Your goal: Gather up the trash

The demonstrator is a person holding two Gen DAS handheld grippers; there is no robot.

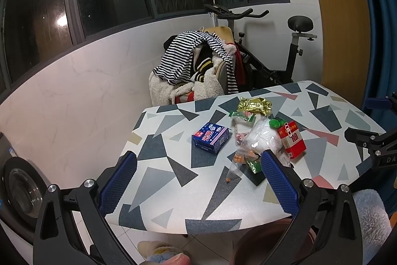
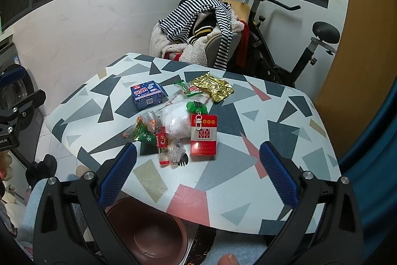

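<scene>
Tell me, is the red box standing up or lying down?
Lying down. The red box rests flat on the table, its big printed face upward, a metal clip on top.

Left wrist view: looks forward and down between its own blue pads (image 1: 118, 180) from the table's (image 1: 173, 190) near-left corner; trash pile (image 1: 260, 138) at 1 o'clock, near. Right gripper's frame (image 1: 377, 143) enters at 3 o'clock.

Right wrist view: looks from the near-right edge, steeper down; same pile (image 2: 178, 121) at 11 o'clock, near. Left gripper's frame (image 2: 15, 113) shows at 9 o'clock.

Shared: patterned tabletop, pile, clothes-laden chair (image 2: 198, 34), exercise bike (image 1: 285, 49), brown bin (image 2: 148, 232) under the near edge.
</scene>
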